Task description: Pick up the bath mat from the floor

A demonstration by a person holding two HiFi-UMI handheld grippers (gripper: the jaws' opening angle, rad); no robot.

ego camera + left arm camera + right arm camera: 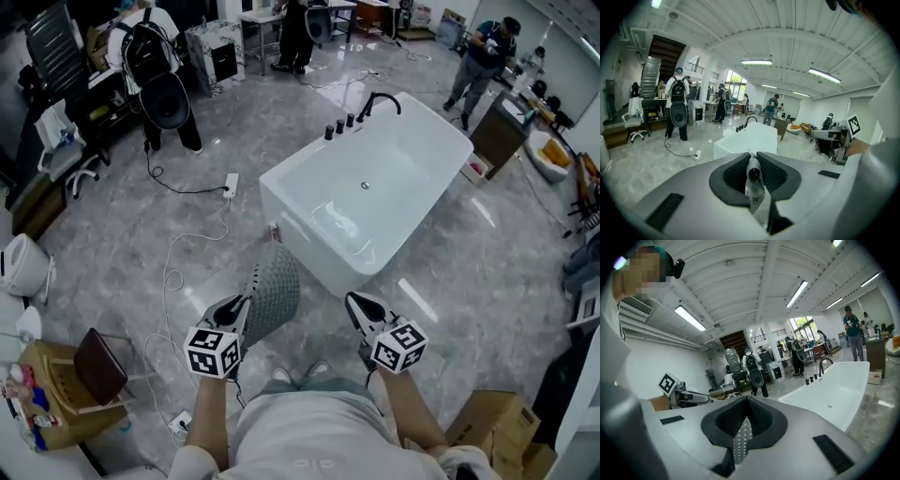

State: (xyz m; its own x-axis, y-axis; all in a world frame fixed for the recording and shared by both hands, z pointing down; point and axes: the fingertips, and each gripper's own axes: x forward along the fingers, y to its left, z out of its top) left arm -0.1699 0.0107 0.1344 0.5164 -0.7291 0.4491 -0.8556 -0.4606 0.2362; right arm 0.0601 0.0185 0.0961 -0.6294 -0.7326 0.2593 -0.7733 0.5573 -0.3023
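Floor (450,272): grey polished tile, with loose cables and a power strip (231,184) on it to the left of the tub. No part of the mat can be seen lying on it.

Bathtub (292,234): white, freestanding and empty, directly ahead of the person and apart from both tools.

Bath mat (274,291): grey and textured. It is off the floor and hangs in the air in front of the person, between the left tool and the tub's near corner.

Left gripper (244,302): its own view shows the jaws nearly together, with a folded grey edge of the mat pinched between the pads. Grip appears firm.

Right gripper (354,305): its own view shows the jaws closed on a thin dotted strip that matches the mat's underside. The head view does not show the mat reaching this tool, so how much it carries cannot be confirmed.

Assessment: the pick-up looks essentially complete, with the mat grasped and clear of the floor. What remains, at most, is to hold it steady at height. The left pinch takes only an edge, so slippage is the main risk.
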